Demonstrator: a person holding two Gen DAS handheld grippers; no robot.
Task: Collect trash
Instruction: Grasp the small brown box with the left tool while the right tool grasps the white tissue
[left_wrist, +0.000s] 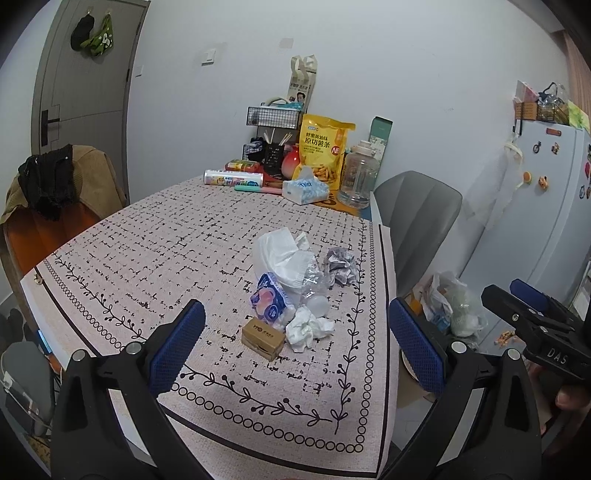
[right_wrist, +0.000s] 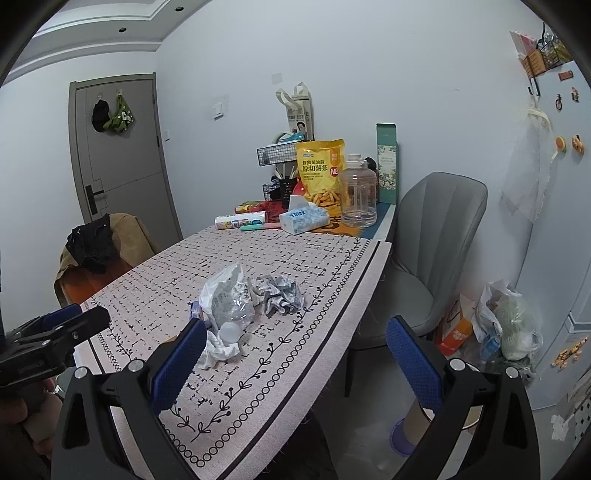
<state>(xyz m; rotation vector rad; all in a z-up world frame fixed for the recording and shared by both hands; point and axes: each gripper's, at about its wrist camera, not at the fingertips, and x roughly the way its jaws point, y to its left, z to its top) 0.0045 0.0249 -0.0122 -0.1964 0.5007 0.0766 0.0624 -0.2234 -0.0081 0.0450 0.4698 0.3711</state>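
A heap of trash lies on the patterned tablecloth (left_wrist: 155, 258): a white tissue sheet (left_wrist: 280, 254), a crumpled printed paper ball (left_wrist: 340, 266), a clear plastic wrapper (left_wrist: 314, 284), a blue and pink packet (left_wrist: 271, 301), a small brown box (left_wrist: 263, 338) and a crumpled white tissue (left_wrist: 306, 328). The paper ball (right_wrist: 280, 295), the wrapper (right_wrist: 229, 299) and the crumpled tissue (right_wrist: 218, 349) also show in the right wrist view. My left gripper (left_wrist: 295, 343) is open and empty, just short of the box. My right gripper (right_wrist: 295, 358) is open and empty, at the table's right edge; it also shows in the left wrist view (left_wrist: 524, 310).
At the table's far end stand a tissue box (left_wrist: 304, 190), a yellow snack bag (left_wrist: 323, 147), a clear water jug (left_wrist: 358, 177) and a wire rack (left_wrist: 273, 118). A grey chair (right_wrist: 424, 258) stands at the right. A plastic bag with rubbish (right_wrist: 506, 325) sits on the floor by the fridge (left_wrist: 546, 206).
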